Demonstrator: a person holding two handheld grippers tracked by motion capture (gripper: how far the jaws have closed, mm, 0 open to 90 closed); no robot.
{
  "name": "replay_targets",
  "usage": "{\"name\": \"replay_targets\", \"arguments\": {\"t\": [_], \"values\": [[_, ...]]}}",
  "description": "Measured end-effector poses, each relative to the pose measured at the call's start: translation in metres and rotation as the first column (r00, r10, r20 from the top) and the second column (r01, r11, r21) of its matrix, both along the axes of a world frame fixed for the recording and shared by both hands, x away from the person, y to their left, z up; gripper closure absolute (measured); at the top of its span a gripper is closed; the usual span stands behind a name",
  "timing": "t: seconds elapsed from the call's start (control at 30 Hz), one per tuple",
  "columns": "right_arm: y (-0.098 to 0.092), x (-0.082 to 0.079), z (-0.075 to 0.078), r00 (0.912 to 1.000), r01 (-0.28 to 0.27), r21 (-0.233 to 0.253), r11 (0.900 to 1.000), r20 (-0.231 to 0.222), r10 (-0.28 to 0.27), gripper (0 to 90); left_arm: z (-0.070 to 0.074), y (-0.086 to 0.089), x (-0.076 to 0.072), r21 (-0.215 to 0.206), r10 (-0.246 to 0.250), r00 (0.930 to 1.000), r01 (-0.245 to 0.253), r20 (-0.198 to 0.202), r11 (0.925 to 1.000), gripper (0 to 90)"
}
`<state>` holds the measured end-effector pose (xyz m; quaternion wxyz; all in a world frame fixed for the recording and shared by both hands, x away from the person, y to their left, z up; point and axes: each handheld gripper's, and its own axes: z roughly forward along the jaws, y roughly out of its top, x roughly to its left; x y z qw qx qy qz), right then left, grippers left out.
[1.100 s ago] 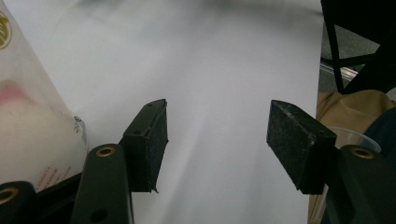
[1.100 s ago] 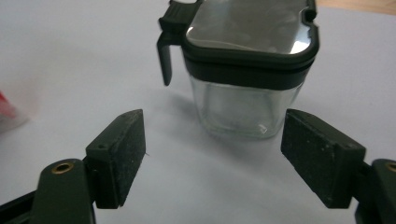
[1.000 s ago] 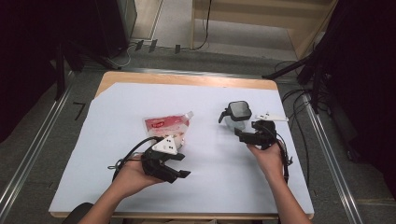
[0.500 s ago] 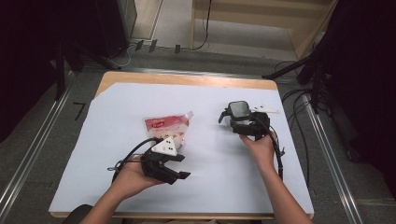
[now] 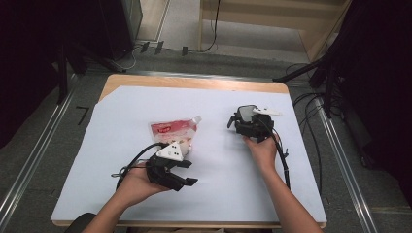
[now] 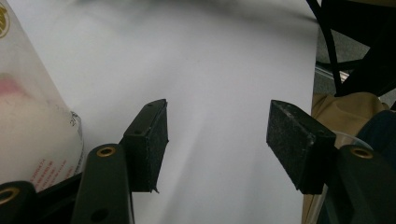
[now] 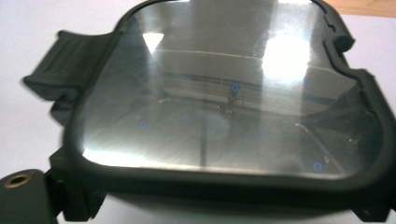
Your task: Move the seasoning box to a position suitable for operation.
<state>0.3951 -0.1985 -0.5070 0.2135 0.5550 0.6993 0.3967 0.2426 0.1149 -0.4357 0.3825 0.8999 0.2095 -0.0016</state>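
Observation:
A black box with a clear lid stands on the white sheet at the right. In the right gripper view the lid is very close, with a black latch at its left. My right gripper is pressed against the box's near side, and the box hides its jaw tips. A red and white pouch lies near the middle, and its edge is visible in the left gripper view. My left gripper is just in front of the pouch, open, with only the bare sheet between its jaws.
The white sheet covers most of a wooden table. Black cables trail from the right gripper along the person's forearm. Metal rails run along both sides of the table on the floor.
My right gripper has moved forward, away from the person, up to the black box. The left gripper has barely moved.

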Motion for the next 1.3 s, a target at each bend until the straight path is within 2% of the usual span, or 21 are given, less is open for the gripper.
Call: {"name": "replay_targets", "arguments": {"t": [0.07, 0.2, 0.33, 0.37, 0.57, 0.67, 0.73, 0.87, 0.9, 0.97, 1.13, 1.17, 1.2, 1.3], "values": [[-0.001, 0.003, -0.003, 0.9999, -0.001, 0.026, 1.000, 0.017, 0.000, 9.2, 0.000, -0.001, 0.000, -0.004, -0.001, 1.0000, 0.001, -0.003, 1.0000, 39.6], [0.000, 0.004, -0.005, 0.9993, -0.002, 0.029, 1.000, 0.037, 0.001, 10.1, -0.001, -0.002, -0.001, -0.006, 0.001, 1.0000, -0.001, -0.003, 1.0000, 39.6], [0.002, 0.002, -0.004, 0.9982, -0.005, -0.013, 1.000, 0.059, 0.006, 12.9, -0.001, -0.003, -0.001, 0.000, -0.005, 1.0000, 0.005, -0.003, 1.0000, 39.6], [0.004, 0.000, -0.003, 0.9968, -0.005, -0.049, 0.999, 0.080, 0.009, 14.7, -0.001, -0.003, -0.001, 0.007, -0.004, 1.0000, 0.004, -0.004, 1.0000, 39.6], [0.003, -0.001, -0.002, 0.9954, -0.016, -0.066, 0.998, 0.094, 0.022, 15.4, 0.000, -0.002, -0.001, 0.002, -0.005, 1.0000, 0.005, 0.001, 1.0000, 39.6], [0.003, -0.002, -0.001, 0.9958, -0.025, -0.069, 0.997, 0.086, 0.031, 15.5, 0.000, -0.002, 0.000, -0.003, -0.002, 1.0000, 0.002, -0.002, 1.0000, 39.6], [0.004, -0.003, 0.000, 0.9943, -0.032, -0.075, 0.997, 0.099, 0.039, 15.5, 0.000, -0.002, 0.000, -0.007, 0.000, 1.0000, 0.000, -0.001, 1.0000, 39.6], [0.003, -0.006, 0.006, 0.9944, -0.044, -0.050, 0.998, 0.094, 0.049, 15.5, 0.000, -0.002, 0.000, -0.010, -0.004, 1.0000, 0.004, -0.004, 0.9999, 39.6], [0.002, -0.009, 0.010, 0.9953, -0.060, -0.031, 0.998, 0.074, 0.062, 15.5, 0.000, -0.003, 0.001, -0.007, -0.006, 1.0000, 0.006, -0.006, 1.0000, 39.7], [0.002, -0.015, 0.015, 0.9951, -0.073, -0.036, 0.997, 0.063, 0.076, 15.5, -0.001, -0.007, 0.003, -0.016, -0.013, 0.9999, 0.012, -0.010, 0.9998, 39.8], [0.002, -0.027, 0.023, 0.9920, -0.101, -0.015, 0.995, 0.075, 0.102, 15.5, -0.002, -0.011, 0.004, -0.011, -0.024, 0.9996, 0.024, -0.014, 0.9997, 39.7], [0.003, -0.029, 0.024, 0.9912, -0.104, -0.018, 0.994, 0.081, 0.106, 15.5, -0.001, -0.011, 0.004, -0.004, -0.030, 0.9995, 0.030, -0.008, 0.9995, 39.7], [0.004, -0.036, 0.027, 0.9891, -0.116, -0.032, 0.993, 0.087, 0.119, 15.5, -0.001, -0.012, 0.004, -0.017, -0.031, 0.9995, 0.030, -0.009, 0.9994, 39.7], [0.004, -0.042, 0.029, 0.9877, -0.128, -0.032, 0.991, 0.085, 0.131, 15.5, 0.000, -0.013, 0.005, -0.009, -0.037, 0.9993, 0.037, -0.006, 0.9993, 39.7]]}}
